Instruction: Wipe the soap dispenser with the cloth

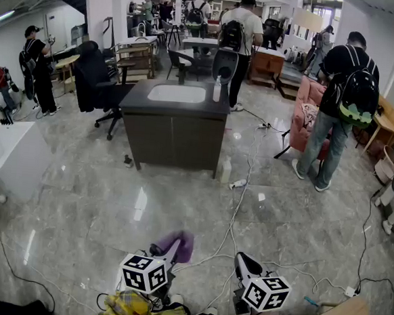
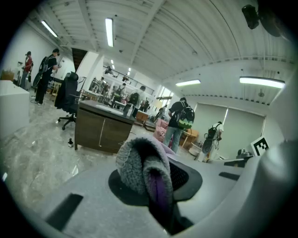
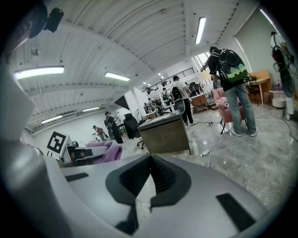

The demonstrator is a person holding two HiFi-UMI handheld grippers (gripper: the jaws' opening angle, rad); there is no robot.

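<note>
The soap dispenser (image 1: 217,90), a pale bottle, stands on the dark countertop (image 1: 137,101) to the right of the white basin (image 1: 177,93), far across the floor from both grippers. Low in the head view, my left gripper (image 1: 170,252) is shut on a purple and grey cloth (image 1: 183,247). In the left gripper view the cloth (image 2: 139,165) bulges out from between the jaws of the left gripper (image 2: 150,173). My right gripper (image 1: 241,260) is beside it, and in its own view the right gripper (image 3: 150,157) has its jaws together with nothing between them. The cloth (image 3: 104,151) also shows there at the left.
Cables (image 1: 237,204) run over the marble floor between me and the cabinet. A bottle (image 1: 226,171) stands on the floor by the cabinet's right corner. A white unit (image 1: 14,156) is at the left, a pink armchair (image 1: 308,108) and a person (image 1: 340,110) at the right.
</note>
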